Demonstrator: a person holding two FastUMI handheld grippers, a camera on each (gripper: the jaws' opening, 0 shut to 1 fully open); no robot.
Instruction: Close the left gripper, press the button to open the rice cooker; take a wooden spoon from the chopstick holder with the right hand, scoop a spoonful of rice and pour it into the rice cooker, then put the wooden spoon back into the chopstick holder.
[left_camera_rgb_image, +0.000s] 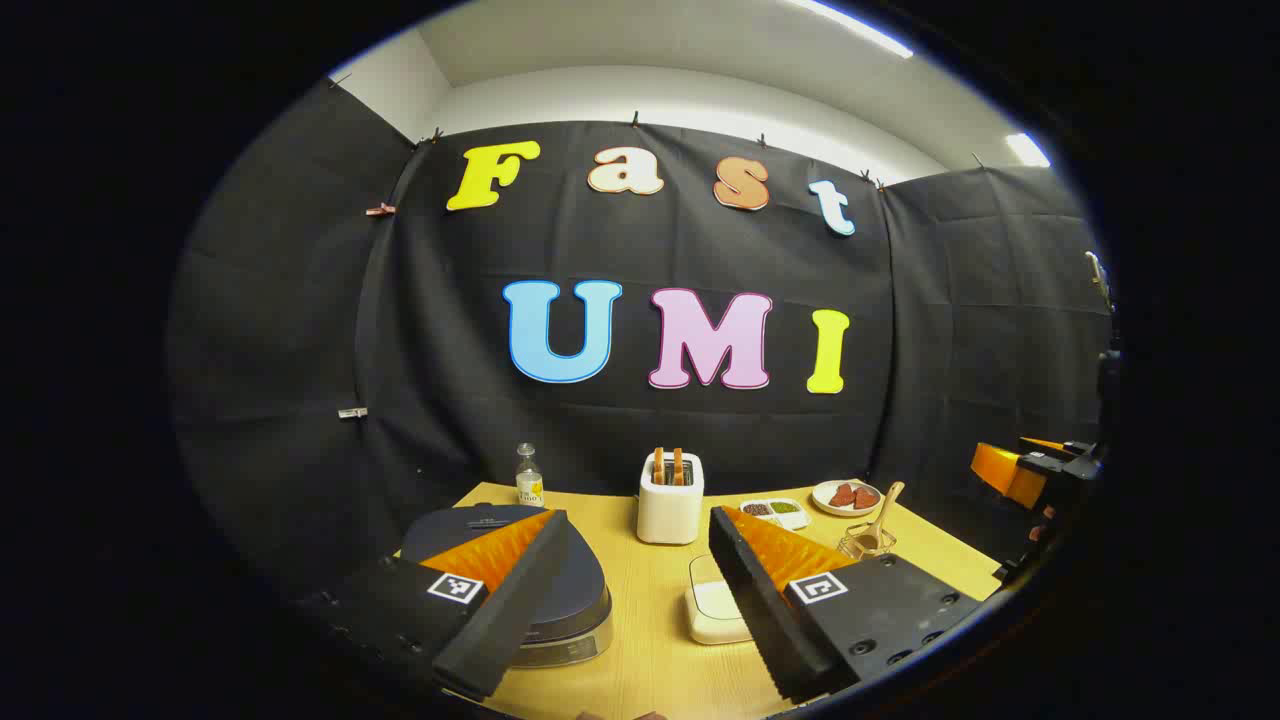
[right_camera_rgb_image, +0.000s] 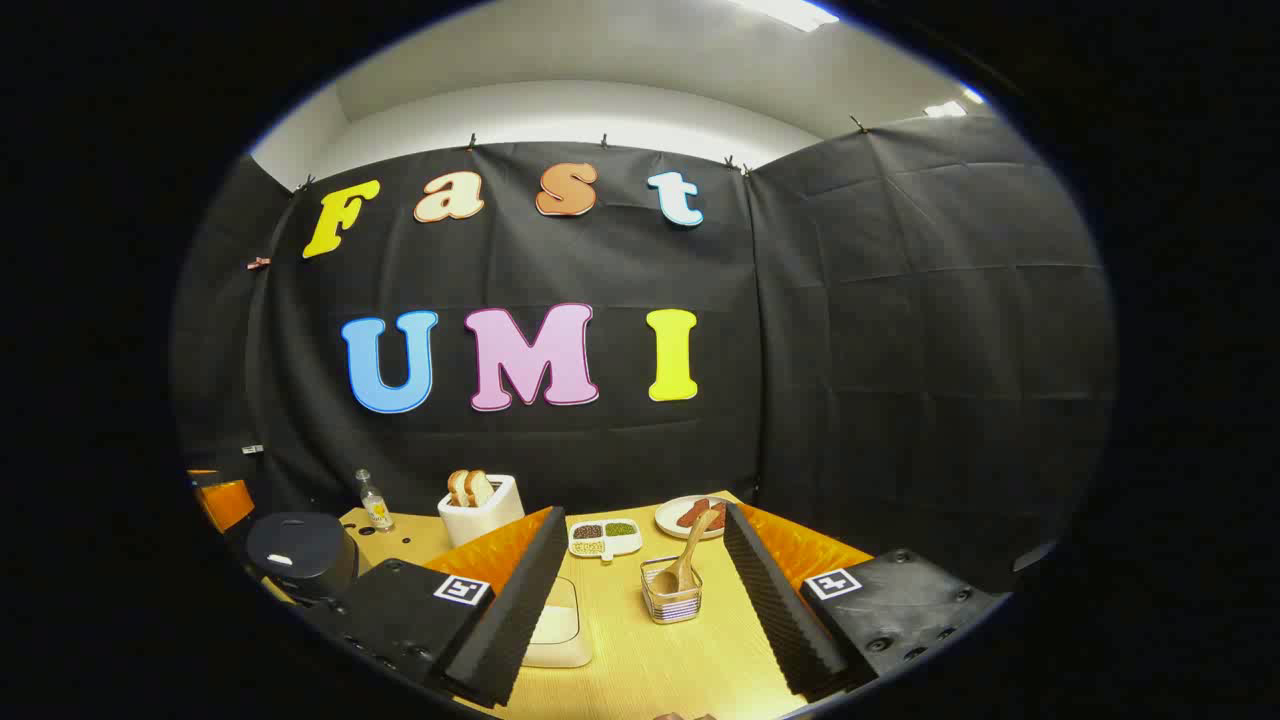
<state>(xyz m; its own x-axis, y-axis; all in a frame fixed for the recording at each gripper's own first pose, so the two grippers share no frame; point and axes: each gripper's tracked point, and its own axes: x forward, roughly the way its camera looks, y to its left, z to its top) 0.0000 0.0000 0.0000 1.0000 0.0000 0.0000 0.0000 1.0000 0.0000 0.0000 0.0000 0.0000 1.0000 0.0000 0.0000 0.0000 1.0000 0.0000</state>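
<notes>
Tabletop edge cuts off rice cooker behind left tool.

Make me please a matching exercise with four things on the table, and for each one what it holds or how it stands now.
Things:
1. rice cooker
2. toaster
3. chopstick holder
4. round plate

States:
A. holds a wooden spoon
B. lid is shut
C. carries red pieces of food
D. has two slices of bread standing in its slots

Pairs: 1-B, 2-D, 3-A, 4-C
</notes>
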